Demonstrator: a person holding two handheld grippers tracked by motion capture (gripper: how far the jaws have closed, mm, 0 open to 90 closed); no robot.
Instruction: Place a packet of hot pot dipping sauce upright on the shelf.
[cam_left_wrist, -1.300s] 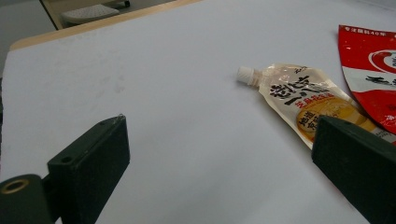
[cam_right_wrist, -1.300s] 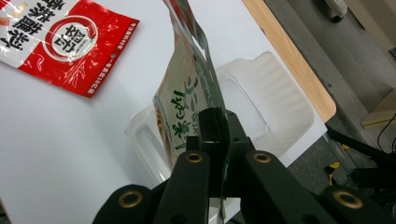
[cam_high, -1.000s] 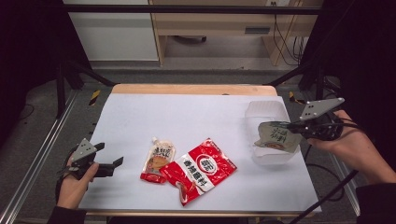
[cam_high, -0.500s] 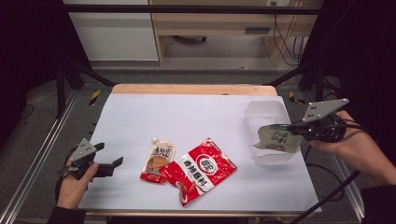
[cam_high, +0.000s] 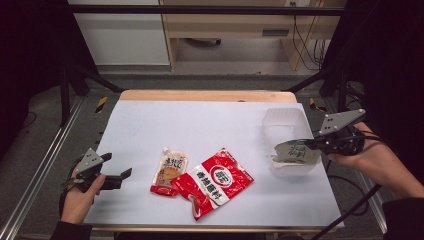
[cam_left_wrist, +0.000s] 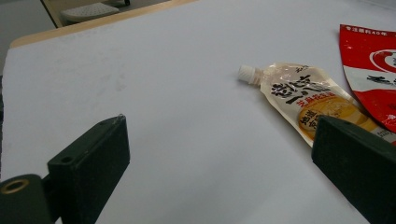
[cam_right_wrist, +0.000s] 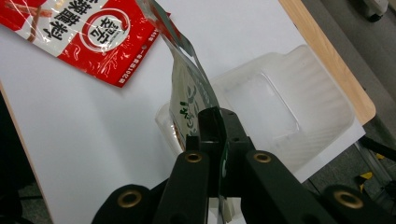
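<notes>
High view, lower left of frame: the left gripper (cam_high: 119, 176) rests on the white table sheet (cam_high: 210, 125), held by the person's left hand (cam_high: 80, 197); its jaws stand wide apart with nothing between them. In the left gripper view the two black jaws rise at the lower left and lower right corners, bare sheet between them, and the spouted sauce pouch (cam_left_wrist: 303, 100) lies beyond, its white cap toward the centre of that frame. Lower centre of the high view: the spouted sauce pouch (cam_high: 169, 171) lies flat, its lower right edge under or against the red seasoning packet (cam_high: 214, 181), which lies flat just to its right, tilted. Right of centre: the right gripper (cam_high: 311, 144), held by the person's right hand (cam_high: 372, 160), has its jaws pinched tight on one edge of the pale green-printed packet (cam_high: 295, 151), which hangs over the near end of the clear plastic tray (cam_high: 287, 120). In the right gripper view the jaws meet on the pale green-printed packet (cam_right_wrist: 187, 93) at centre frame, the packet standing on edge above the tray's near wall (cam_right_wrist: 289, 107); the red seasoning packet (cam_right_wrist: 88, 32) sits at the upper left. Far edge: the table's wooden rim (cam_high: 205, 95) across the upper middle
</notes>
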